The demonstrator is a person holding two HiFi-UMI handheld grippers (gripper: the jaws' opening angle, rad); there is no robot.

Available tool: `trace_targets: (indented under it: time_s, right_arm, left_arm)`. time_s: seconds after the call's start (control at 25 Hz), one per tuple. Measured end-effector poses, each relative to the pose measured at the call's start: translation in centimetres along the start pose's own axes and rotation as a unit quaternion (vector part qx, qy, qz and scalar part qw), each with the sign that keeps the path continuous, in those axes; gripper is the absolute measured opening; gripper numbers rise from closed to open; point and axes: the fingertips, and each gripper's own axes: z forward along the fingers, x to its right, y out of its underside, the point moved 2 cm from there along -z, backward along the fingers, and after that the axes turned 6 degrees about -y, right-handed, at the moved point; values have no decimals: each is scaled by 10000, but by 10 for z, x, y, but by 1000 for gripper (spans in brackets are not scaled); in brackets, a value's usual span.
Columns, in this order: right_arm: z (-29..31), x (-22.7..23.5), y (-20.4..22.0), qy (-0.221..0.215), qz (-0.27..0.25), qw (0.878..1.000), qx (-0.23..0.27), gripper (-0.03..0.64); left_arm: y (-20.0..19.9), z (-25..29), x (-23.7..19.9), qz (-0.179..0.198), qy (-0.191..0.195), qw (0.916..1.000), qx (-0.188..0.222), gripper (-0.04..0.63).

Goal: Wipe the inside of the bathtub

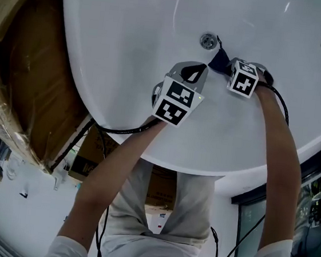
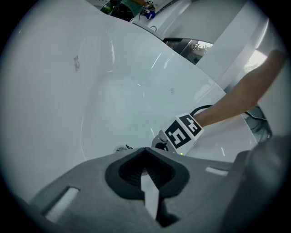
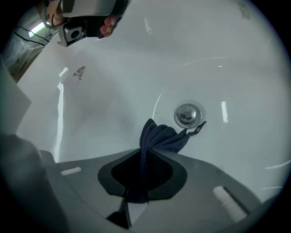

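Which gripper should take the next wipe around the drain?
Right, probably. The right gripper is shut on the dark cloth, whose free end lies just beside the drain. The left gripper is shut with nothing between its jaws.

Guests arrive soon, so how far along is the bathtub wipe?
Done: the cloth is clamped in the jaws of the right gripper. In hand: it reaches down beside the drain of the bathtub. To do: a dark smudge shows on the wall, so wiping seems unfinished. The left gripper is shut and empty.
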Motion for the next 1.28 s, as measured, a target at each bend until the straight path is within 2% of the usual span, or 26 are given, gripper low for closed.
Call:
trace_targets:
  time_s: [0.16, 0.76, 1.28]
  right_arm:
    - [11, 0, 4, -23, 70, 9999, -104, 44]
    - [14, -40, -2, -982, 74, 9947, -282, 44]
    - [-4, -82, -4, -1310, -87, 9911, -221, 44]
  left_arm:
    - [2, 0, 0, -2, 22, 10000, -12, -2]
    - [9, -12, -1, -155, 27, 9999, 21, -2]
    - [-6, -29, 5, -71, 23, 10000, 65, -2]
